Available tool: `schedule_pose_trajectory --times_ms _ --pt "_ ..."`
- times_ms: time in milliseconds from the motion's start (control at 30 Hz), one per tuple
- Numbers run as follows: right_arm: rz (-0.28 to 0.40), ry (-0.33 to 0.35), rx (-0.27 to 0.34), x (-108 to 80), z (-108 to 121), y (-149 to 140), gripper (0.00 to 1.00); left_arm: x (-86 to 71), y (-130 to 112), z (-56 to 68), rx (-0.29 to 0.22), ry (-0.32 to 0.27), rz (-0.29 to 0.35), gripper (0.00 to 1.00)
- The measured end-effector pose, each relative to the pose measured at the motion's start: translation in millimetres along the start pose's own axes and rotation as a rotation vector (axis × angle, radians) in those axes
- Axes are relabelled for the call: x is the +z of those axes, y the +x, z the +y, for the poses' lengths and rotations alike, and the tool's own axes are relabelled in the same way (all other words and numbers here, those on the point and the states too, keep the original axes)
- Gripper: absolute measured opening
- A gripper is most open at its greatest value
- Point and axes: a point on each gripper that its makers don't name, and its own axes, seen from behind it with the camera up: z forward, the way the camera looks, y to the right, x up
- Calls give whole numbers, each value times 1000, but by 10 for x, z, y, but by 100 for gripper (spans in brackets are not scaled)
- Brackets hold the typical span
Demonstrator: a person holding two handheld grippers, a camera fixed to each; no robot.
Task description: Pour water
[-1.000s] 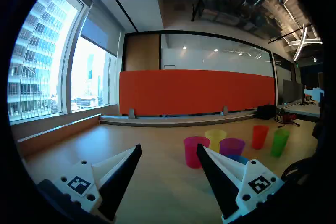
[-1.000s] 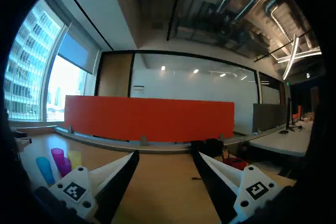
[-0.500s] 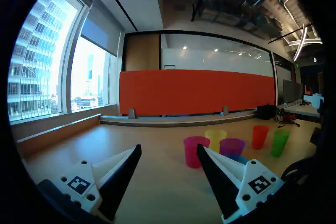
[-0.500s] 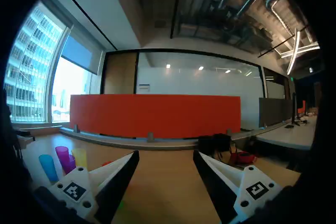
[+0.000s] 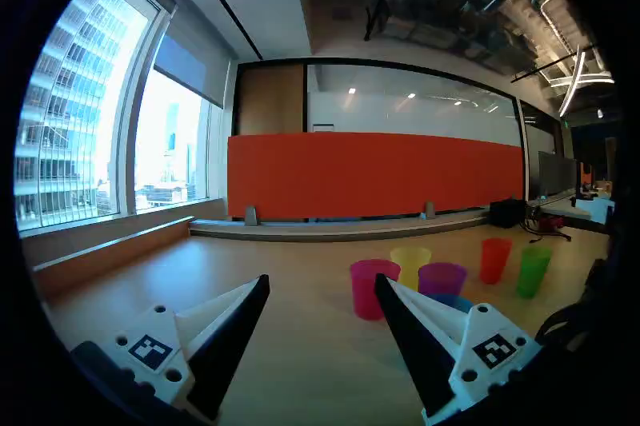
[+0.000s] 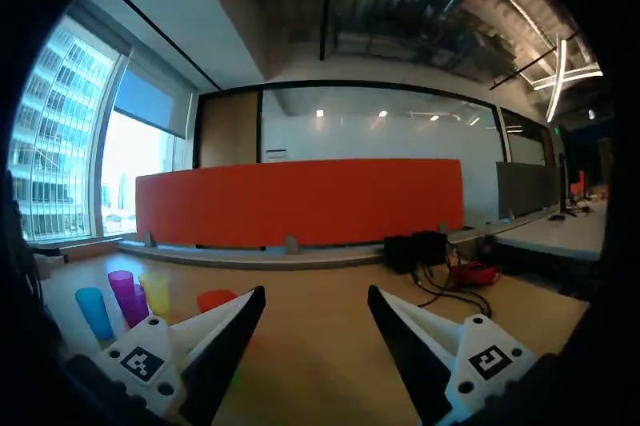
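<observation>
1. left gripper [image 5: 320,282]: jaws wide apart, nothing between them, low over the wood table [image 5: 304,362].
2. left gripper view, just past its right finger: pink cup [image 5: 370,288] is nearest, upright on the table. purple cup [image 5: 442,276] is just beside it. blue cup [image 5: 458,300] is mostly hidden behind the finger.
3. yellow cup [image 5: 410,260] stands behind pink and purple, touching or nearly so, can't tell which.
4. red cup [image 5: 495,260] and green cup [image 5: 533,270] stand further right, near each other and apart from the cluster. all upright.
5. can't tell if any cup holds water.
6. right gripper [image 6: 315,292]: jaws also wide apart and empty, over bare table.
7. right gripper view, cups sit low left by its left finger: blue outermost, two purplish ones overlapping, then yellow, then red partly behind the fingertip.
8. mid distance, right of centre in that view: black bag [image 6: 416,248] with cables [image 6: 438,288] trailing over the wood.
9. far: orange partition [image 5: 376,174] spans the table's back edge, with a window [image 5: 72,130] on the left.
</observation>
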Motion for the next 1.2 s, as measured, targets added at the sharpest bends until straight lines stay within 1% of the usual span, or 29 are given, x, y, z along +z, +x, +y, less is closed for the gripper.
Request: schedule_pose_trajectory --times_ms 200,400,600,900,1100,1200 --pt "-12 -8 1 24 58 -75 99 2 3 -2 0 0 0 98" --pt "-23 -12 -18 51 90 -133 99 1 8 0 0 0 0 98" --pt "-33 -21 -24 76 146 -195 99 2 6 -1 0 0 0 97" --pt "-40 -20 -30 77 155 -215 99 -12 5 -1 0 0 0 98" --pt "-41 -9 -47 56 120 -231 99 -9 7 2 0 0 0 98" --pt "-41 -9 -47 50 117 -231 99 -7 8 0 0 0 0 98"
